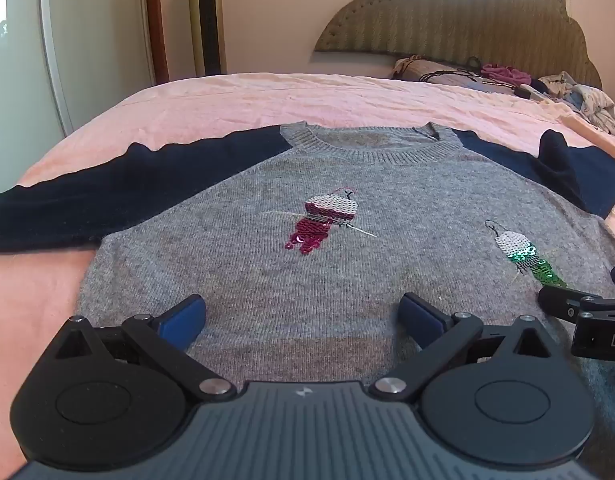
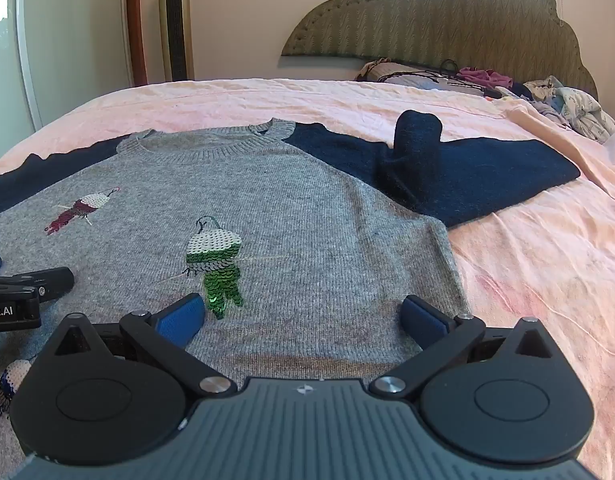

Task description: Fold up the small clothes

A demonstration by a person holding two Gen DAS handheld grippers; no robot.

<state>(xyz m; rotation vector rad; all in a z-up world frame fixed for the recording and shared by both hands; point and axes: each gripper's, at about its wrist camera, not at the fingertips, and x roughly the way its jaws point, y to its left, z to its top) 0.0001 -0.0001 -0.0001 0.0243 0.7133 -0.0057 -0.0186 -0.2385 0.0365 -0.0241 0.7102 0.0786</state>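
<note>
left gripper (image 1: 301,314) jaws wide, empty | right gripper (image 2: 303,314) same | over sweater (image 1: 307,264)

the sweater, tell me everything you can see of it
The sweater is a small grey knit with a ribbed round collar, navy sleeves and sequin bird motifs, one red, one green. It lies front up and flat on the pink bedsheet, collar away from the cameras. The left sleeve stretches out straight; the right sleeve has its end doubled back and standing up. Both open grippers hover over its lower part; contact cannot be told.
</note>
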